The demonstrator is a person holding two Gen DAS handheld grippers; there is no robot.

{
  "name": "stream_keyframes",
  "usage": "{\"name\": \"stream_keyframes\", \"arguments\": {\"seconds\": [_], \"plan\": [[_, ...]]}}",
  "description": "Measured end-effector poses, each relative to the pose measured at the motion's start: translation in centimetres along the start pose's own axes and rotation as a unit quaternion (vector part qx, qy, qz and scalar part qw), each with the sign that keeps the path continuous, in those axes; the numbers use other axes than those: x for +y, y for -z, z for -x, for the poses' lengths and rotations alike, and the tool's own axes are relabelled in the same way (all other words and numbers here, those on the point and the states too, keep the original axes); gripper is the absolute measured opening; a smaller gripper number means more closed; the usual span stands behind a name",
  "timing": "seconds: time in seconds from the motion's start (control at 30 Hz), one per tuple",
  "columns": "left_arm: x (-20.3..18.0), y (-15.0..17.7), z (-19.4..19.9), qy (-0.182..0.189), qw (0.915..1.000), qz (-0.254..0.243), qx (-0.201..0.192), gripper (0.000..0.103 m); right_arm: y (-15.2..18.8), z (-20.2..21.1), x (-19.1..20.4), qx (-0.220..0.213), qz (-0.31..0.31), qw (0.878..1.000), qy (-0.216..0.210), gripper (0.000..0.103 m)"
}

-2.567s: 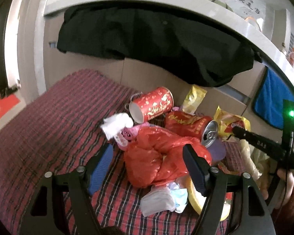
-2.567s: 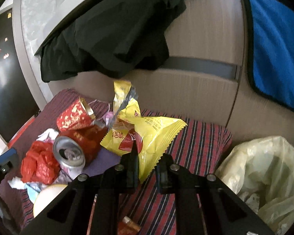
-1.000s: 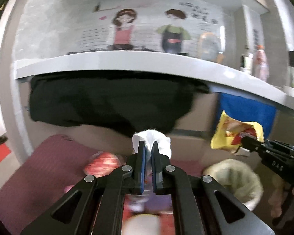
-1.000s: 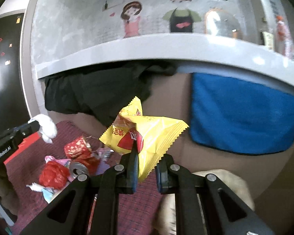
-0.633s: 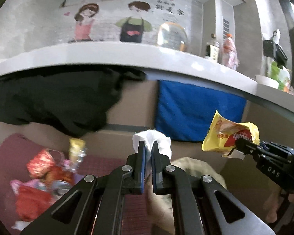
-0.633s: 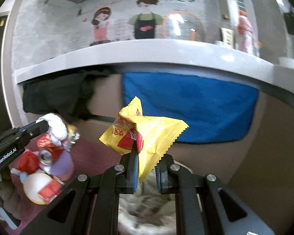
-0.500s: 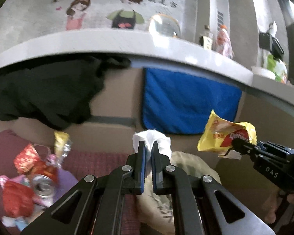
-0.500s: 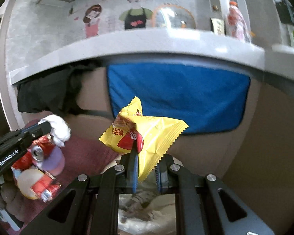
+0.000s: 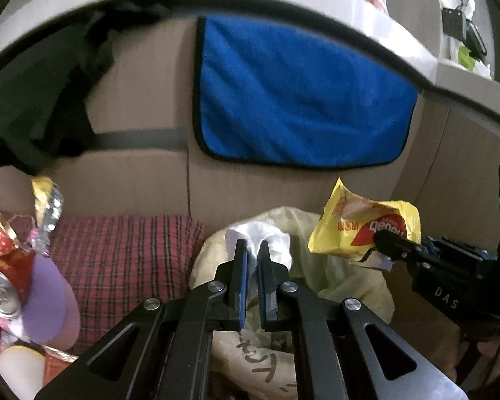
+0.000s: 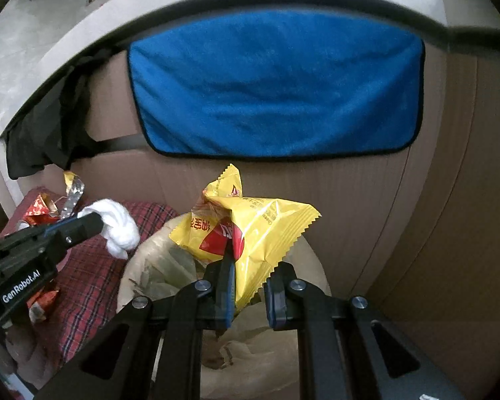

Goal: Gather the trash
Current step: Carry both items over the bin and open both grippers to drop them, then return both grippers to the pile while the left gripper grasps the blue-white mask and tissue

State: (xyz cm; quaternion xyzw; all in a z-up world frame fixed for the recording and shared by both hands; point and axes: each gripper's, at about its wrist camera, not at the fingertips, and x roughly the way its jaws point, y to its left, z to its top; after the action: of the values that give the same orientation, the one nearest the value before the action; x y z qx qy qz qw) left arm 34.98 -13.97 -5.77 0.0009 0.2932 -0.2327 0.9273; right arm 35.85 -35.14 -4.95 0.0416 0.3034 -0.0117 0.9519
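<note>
White tissue (image 9: 266, 236) pinched in left claw (image 9: 253, 263), yellow wrapper (image 10: 250, 230) loose between parted right claw (image 10: 250, 286) fingers.

Blue towel (image 9: 300, 100) is hanging flat vs. the tan cabinet front (image 9: 143, 173), just under the pale countertop edge (image 9: 83, 3). Black cloth (image 9: 33, 100) is draping from the same edge, left of the towel, w/ a gap between. Red plaid mat (image 9: 126, 260) is lying at the cabinet's foot. Bottles etc. on the countertop, far right, are too blurred to ID.
</note>
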Motion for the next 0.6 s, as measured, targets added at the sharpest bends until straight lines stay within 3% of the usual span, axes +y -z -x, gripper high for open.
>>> {"name": "stream_keyframes", "arguments": {"seconds": [0.27,0.33,0.5,0.6], "plan": [[0.4,0.6,-2.9,0.014,0.9994,0.009,0.032,0.005,0.8,-1.8,-1.0,0.018,-0.015,1.000,-0.004,0.014],[0.8,0.5,-3.2,0.024,0.9991,0.019,0.030,0.010,0.9,-2.1,-0.9,0.017,-0.017,1.000,-0.005,0.017],[2.3,-0.3,-2.4,0.031,0.9986,0.043,0.007,0.051,1.1,-1.9,-1.1,0.007,-0.030,0.999,-0.036,0.033],[3.0,-0.9,-1.6,0.034,0.9981,0.052,0.006,0.051,1.2,-1.4,-0.7,-0.001,-0.025,1.000,-0.018,0.034]]}}
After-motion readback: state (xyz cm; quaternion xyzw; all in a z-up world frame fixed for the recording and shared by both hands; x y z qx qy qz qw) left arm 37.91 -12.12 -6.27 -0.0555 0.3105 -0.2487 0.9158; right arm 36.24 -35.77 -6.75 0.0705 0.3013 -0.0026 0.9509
